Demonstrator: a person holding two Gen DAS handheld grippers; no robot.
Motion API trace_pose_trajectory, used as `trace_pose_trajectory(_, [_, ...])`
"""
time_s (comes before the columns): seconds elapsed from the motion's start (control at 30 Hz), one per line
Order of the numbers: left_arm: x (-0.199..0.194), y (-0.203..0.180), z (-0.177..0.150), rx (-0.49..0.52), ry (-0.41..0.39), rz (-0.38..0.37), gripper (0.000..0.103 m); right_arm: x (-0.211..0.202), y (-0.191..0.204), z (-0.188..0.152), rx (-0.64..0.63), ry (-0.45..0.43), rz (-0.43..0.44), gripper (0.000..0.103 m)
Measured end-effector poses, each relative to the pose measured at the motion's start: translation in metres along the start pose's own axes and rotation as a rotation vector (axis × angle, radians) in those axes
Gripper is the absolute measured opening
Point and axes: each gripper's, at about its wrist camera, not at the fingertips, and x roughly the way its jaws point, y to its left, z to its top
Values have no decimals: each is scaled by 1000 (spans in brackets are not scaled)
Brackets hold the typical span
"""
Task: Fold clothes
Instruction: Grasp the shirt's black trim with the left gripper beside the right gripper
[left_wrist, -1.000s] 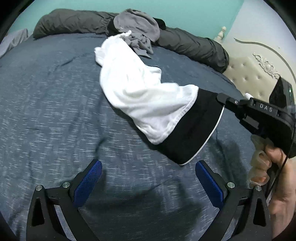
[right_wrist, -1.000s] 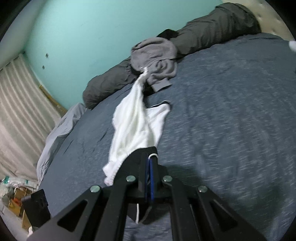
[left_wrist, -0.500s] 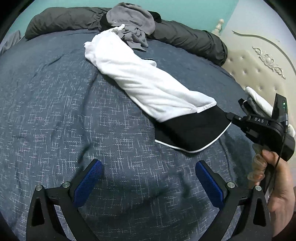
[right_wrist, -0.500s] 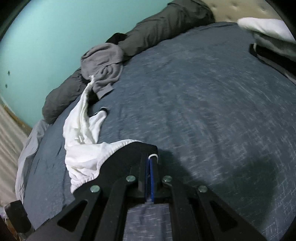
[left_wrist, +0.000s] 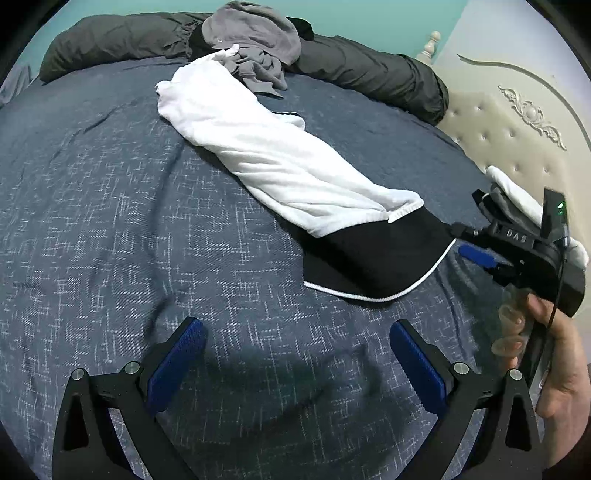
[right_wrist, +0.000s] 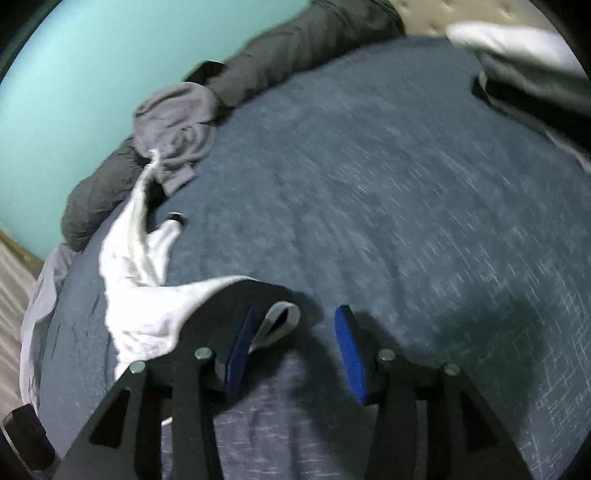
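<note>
A white garment (left_wrist: 295, 173) with a black, white-piped band (left_wrist: 376, 258) lies stretched out on the blue bed cover (left_wrist: 147, 221). In the left wrist view my right gripper (left_wrist: 460, 240) is at the band's right corner. Its jaws are opening. In the right wrist view the band's piped corner (right_wrist: 280, 321) sits loose between the jaws of my right gripper (right_wrist: 295, 314), beside the left pad (right_wrist: 240, 343), and no pad presses on it. My left gripper (left_wrist: 295, 328) hovers open over bare cover just in front of the band, with nothing between its fingers.
A crumpled grey garment (left_wrist: 255, 44) lies at the white garment's far end, against a long dark grey bolster (left_wrist: 369, 74). A cream tufted headboard (left_wrist: 517, 129) stands at right, with stacked clothes (right_wrist: 517, 55) before it. A person's hand (left_wrist: 554, 362) holds the right gripper.
The garment went from hanging off the shut right gripper to lying flat on the bed. The right gripper moved down and rightward, and its jaws have parted off the black band.
</note>
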Motion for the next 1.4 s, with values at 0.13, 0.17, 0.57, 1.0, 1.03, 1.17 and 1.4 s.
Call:
trace_pose_trajectory(0.13, [3,1,3,2,1,-7,102,-4,-1,4,4,-12,33,46])
trace_pose_trajectory(0.17, [4,1,4,3,1,-8,102,-6,0,6,1,-17,45,46])
trace_pose_trajectory(0.57, [16,-11,15,64,6,-30,79,7,-4,-6,39,45,105,47])
trace_pose_trajectory(1.0, [32,-44,7,234,59,-41,64,6,0,-7,35,44,144,47])
trace_pose_trajectory(1.03, [33,-45,7,240,58,-38,63,6,0,-7,33,43,143,47])
trace_pose_trajectory(1.17, [37,-44,9,251,64,-33,23,6,1,-6,28,39,140,47])
trace_pose_trajectory(1.4, [28,-38,14,239,27,-51,3,9,1,-8,42,51,163,48])
